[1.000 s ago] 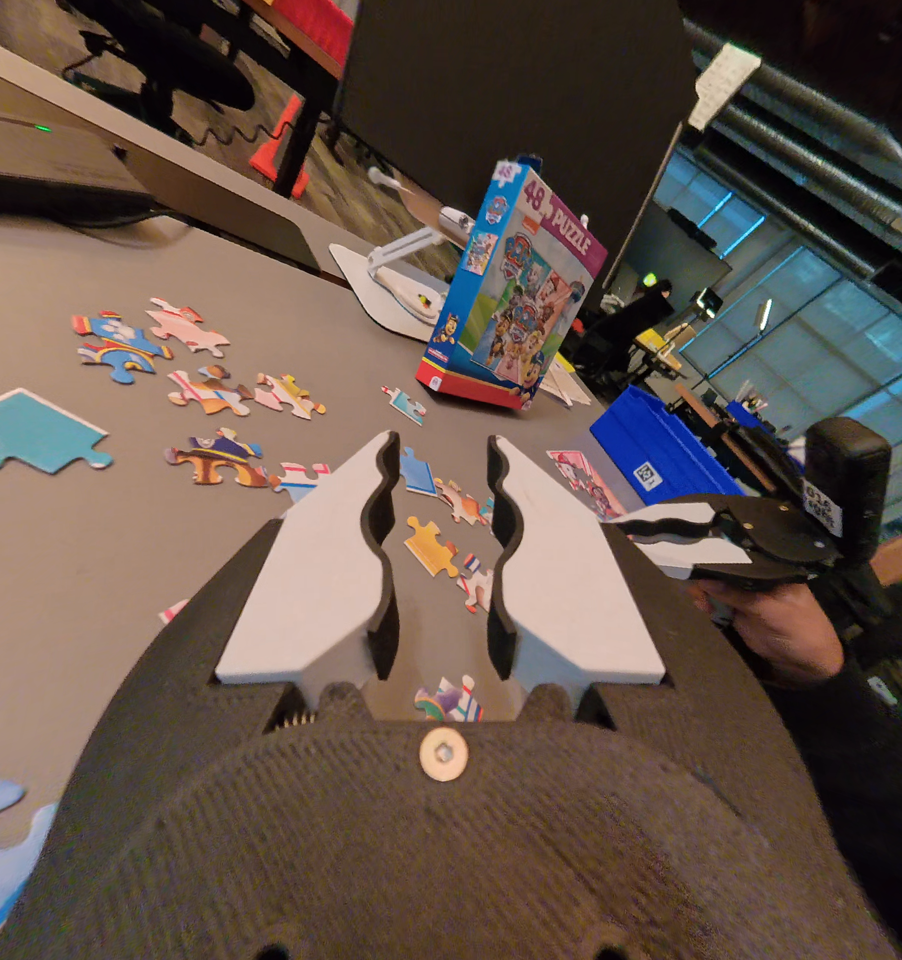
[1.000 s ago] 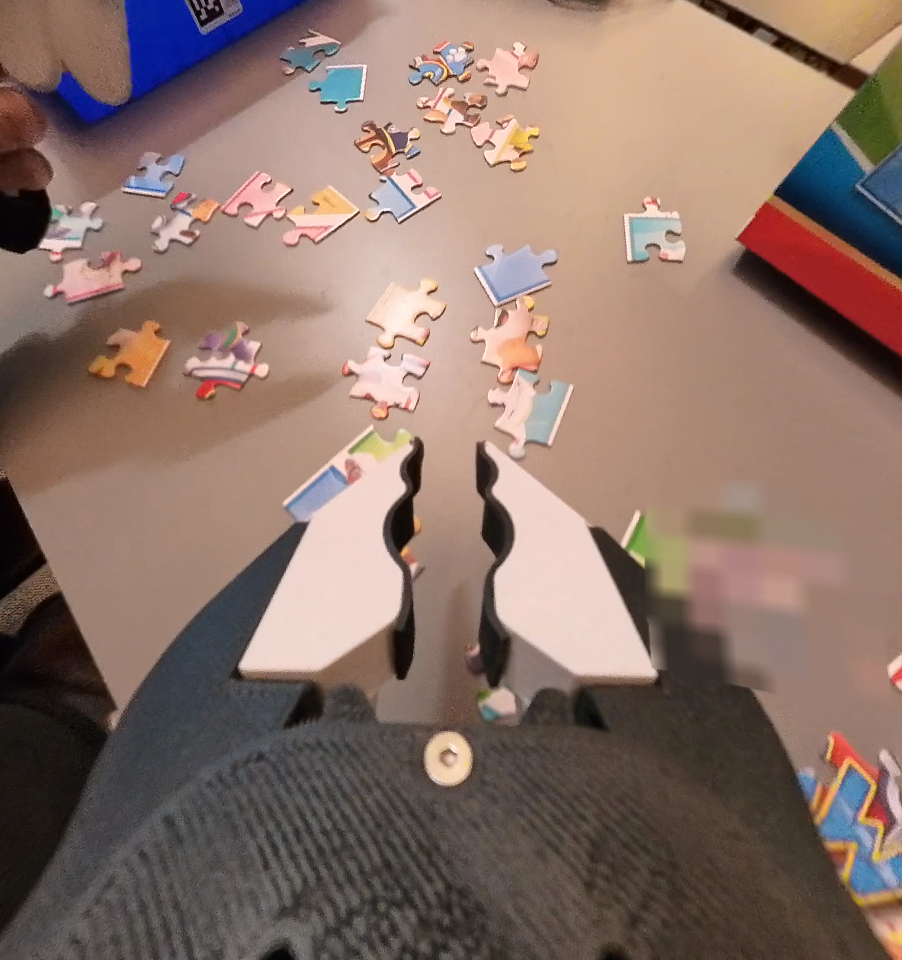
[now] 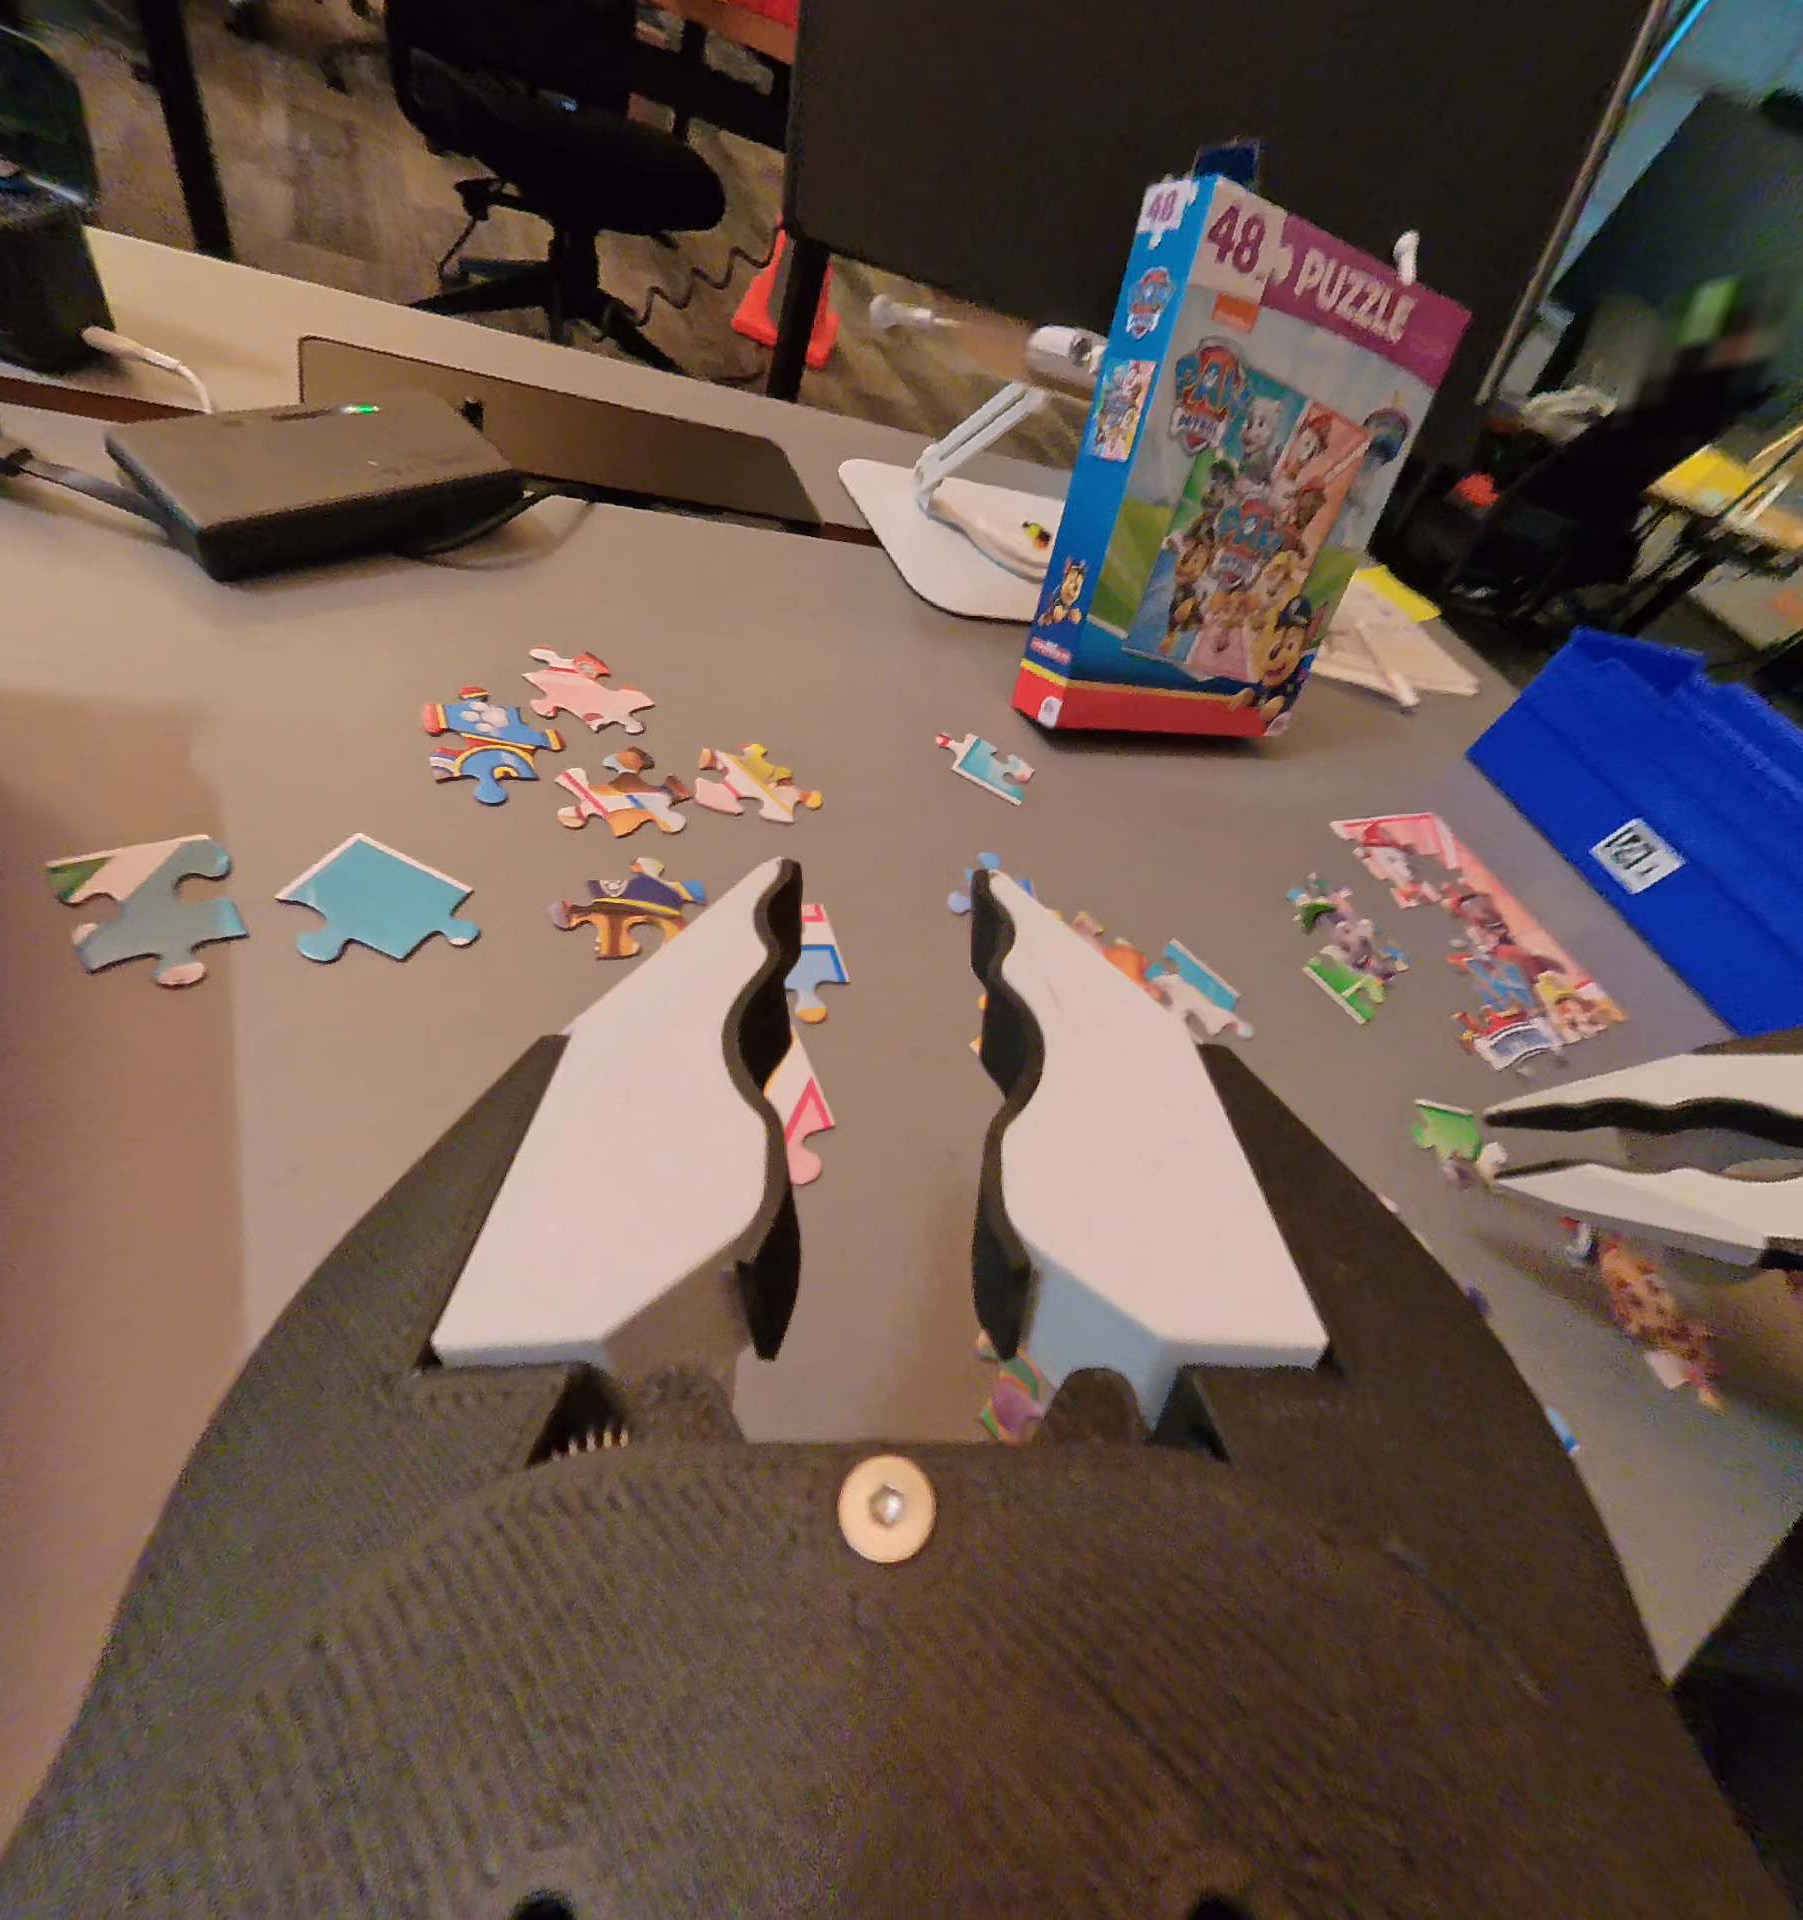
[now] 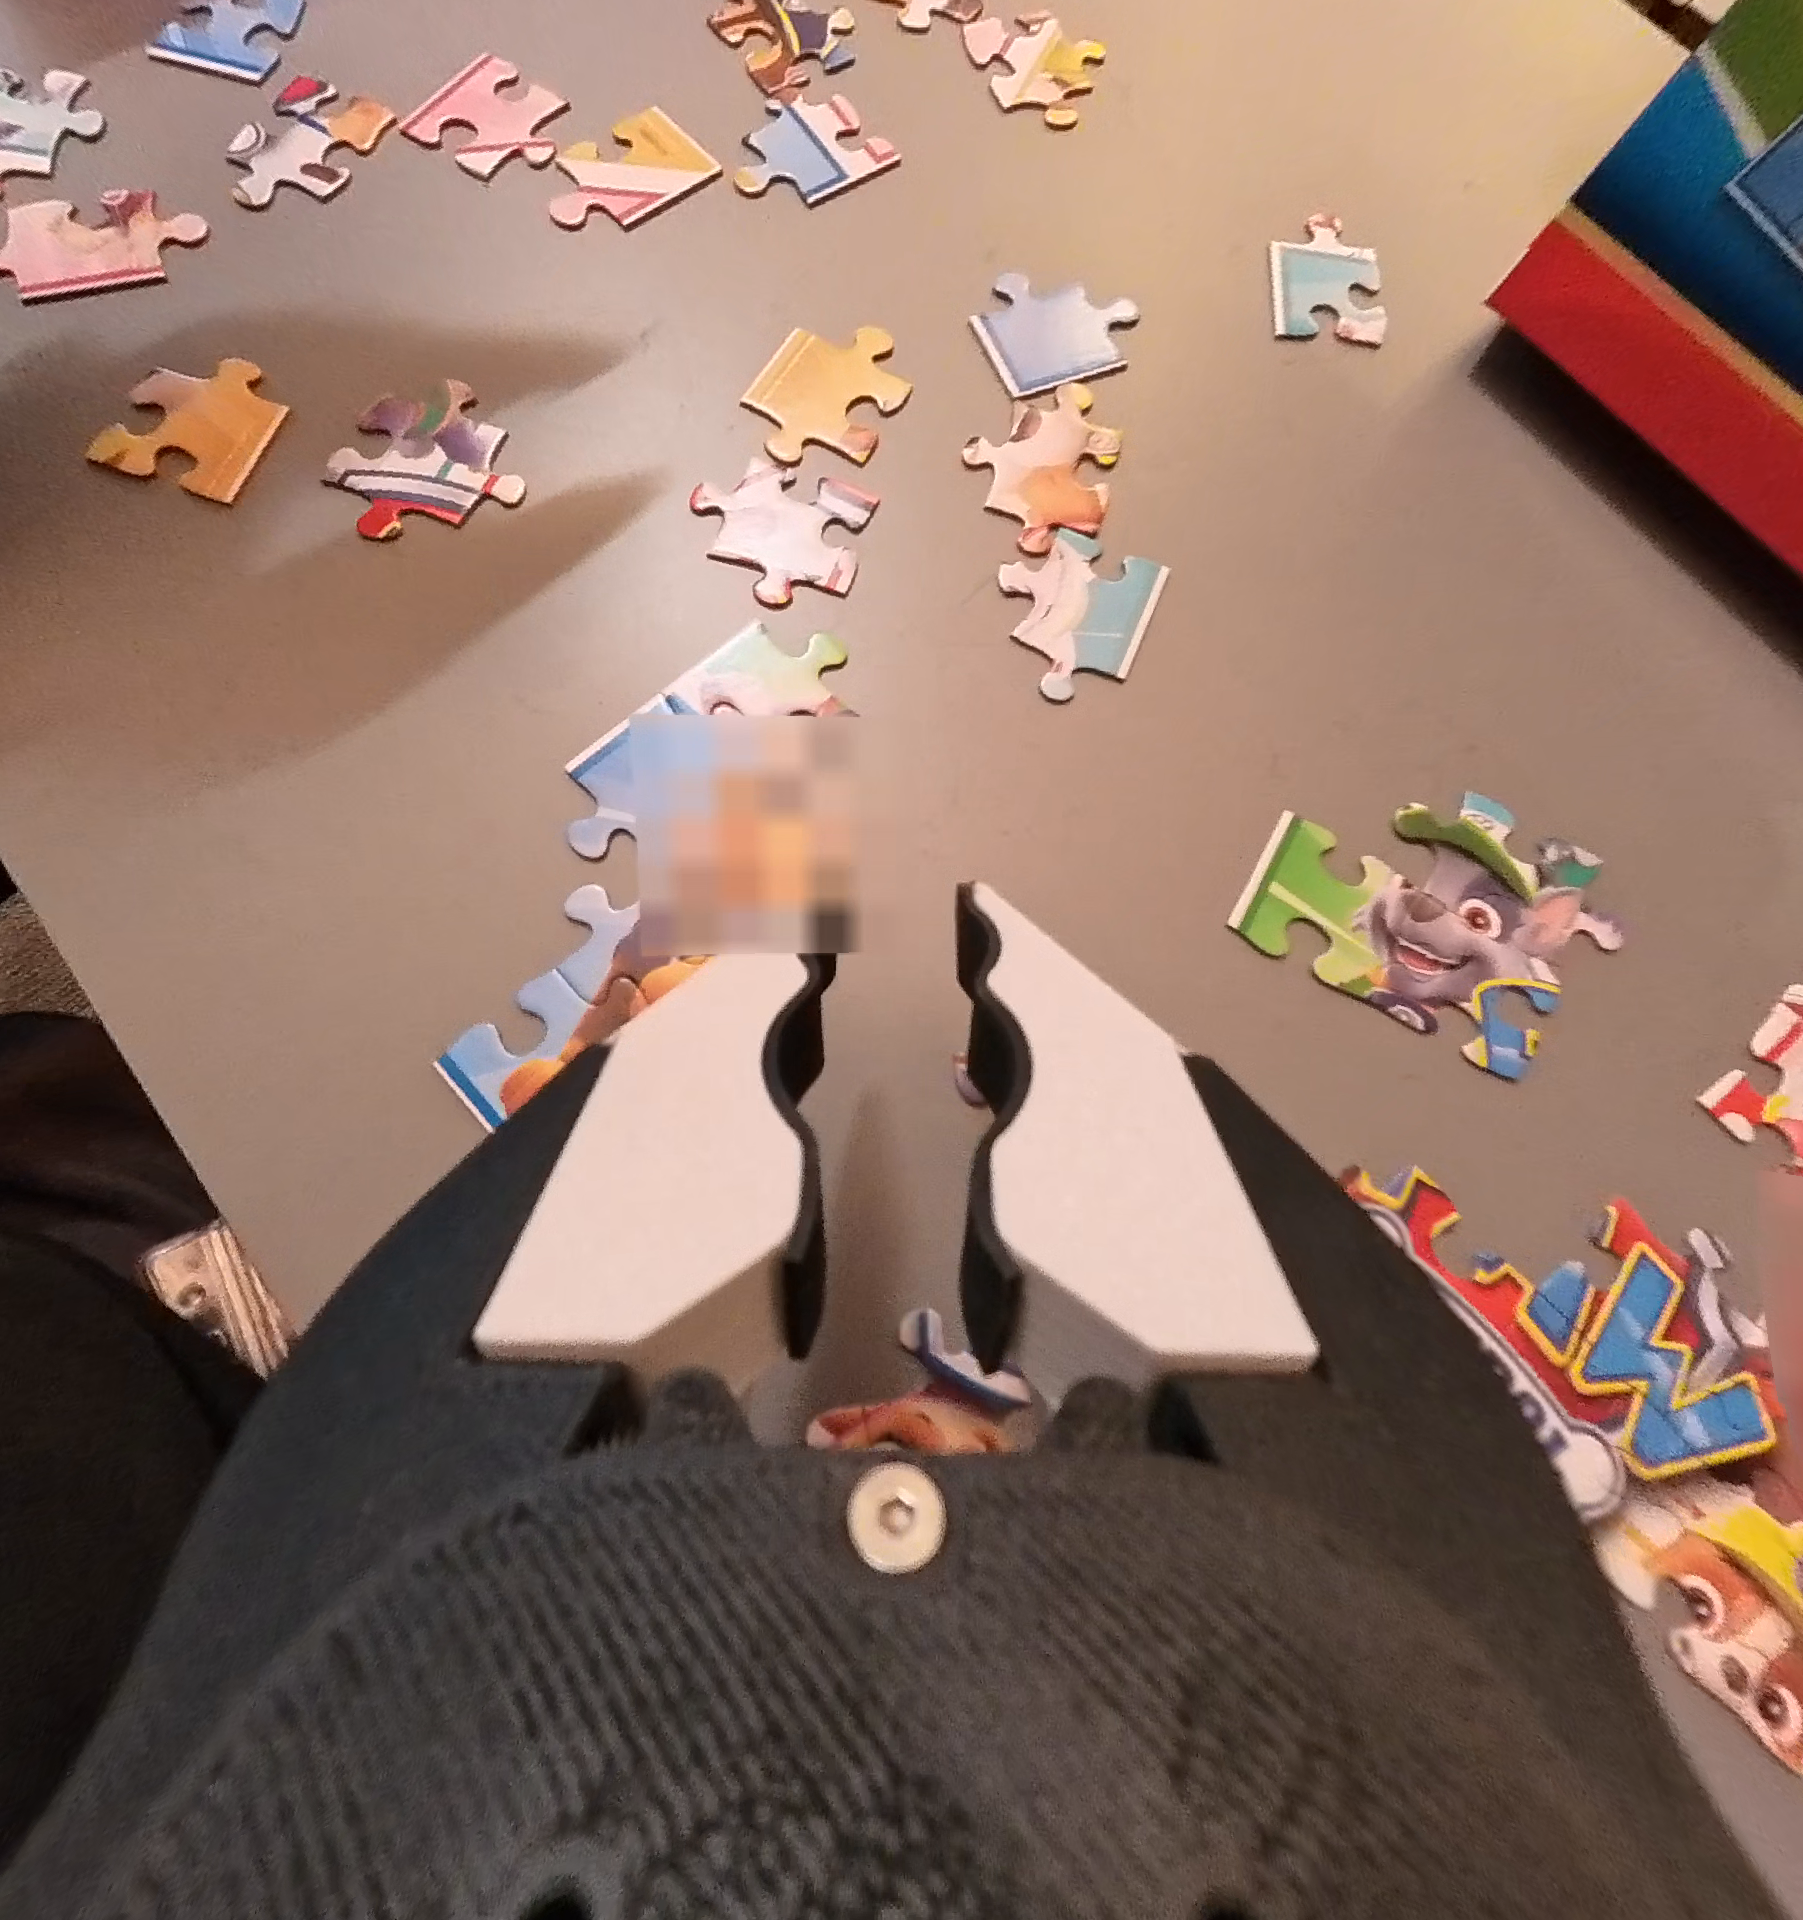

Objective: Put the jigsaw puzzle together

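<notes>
Left hand-held gripper [image 3: 886, 883]: white fingers with black wavy pads, moderately parted, nothing between them; hovering over flat grey table [image 3: 876, 644] among loose cardboard jigsaw pieces, nearest a white-blue-orange piece [image 3: 812, 961] just beside the left pad.

Right hand-held gripper [image 4: 892, 925]: jaws narrowly parted, bare grey surface in the gap; just beside a joined blue-and-orange cluster of pieces [image 4: 554, 997] at its left finger, well apart from the green cartoon-dog piece cluster [image 4: 1416, 914].

Risks, as judgement:
1. Thin flat pieces lying flush on the table: pads likely to slide over an edge or skid a piece sideways.
2. Joined clusters: a nudge from a finger likely to split them.
3. Both grippers near each other at the right of the left view: possible collision.
4. Upright blue-and-purple cardboard puzzle box [image 3: 1229, 468]: easily toppled.

Edges and room: blue plastic bin [image 3: 1666, 821] bounding the far right; table edge close on the right gripper's left; open grey patch between scattered pieces and box.
</notes>
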Motion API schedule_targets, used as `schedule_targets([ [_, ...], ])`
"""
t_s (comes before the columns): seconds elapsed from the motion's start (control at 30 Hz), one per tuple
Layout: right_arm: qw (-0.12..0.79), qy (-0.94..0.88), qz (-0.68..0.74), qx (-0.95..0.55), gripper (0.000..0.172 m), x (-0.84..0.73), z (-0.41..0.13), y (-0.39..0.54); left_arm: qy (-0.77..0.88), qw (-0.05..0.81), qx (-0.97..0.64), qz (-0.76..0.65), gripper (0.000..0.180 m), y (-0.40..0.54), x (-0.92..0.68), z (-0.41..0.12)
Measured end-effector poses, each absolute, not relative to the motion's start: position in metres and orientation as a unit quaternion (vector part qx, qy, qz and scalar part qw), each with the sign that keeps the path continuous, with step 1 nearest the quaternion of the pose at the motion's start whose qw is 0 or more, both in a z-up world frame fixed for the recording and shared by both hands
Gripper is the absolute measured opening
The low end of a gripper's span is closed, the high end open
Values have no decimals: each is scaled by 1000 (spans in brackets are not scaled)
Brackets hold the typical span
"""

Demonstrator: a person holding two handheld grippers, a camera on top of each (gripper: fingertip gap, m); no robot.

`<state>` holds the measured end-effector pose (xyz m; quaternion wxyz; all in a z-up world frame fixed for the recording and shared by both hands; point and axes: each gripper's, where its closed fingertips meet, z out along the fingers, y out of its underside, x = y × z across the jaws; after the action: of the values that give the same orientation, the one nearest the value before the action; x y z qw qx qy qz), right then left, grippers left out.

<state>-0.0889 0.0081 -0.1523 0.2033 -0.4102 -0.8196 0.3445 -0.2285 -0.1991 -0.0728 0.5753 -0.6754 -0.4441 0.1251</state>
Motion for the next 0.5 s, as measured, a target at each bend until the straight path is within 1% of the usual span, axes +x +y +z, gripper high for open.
schedule_targets([
  [0.13,203,-821,342,-410,21,-89,-154,8,-439,551,-694,148,30,-198,-228,-76],
  [0.5,247,-786,362,-436,18,-98,-134,37,-436,553,-697,132,31,-190,-227,-80],
])
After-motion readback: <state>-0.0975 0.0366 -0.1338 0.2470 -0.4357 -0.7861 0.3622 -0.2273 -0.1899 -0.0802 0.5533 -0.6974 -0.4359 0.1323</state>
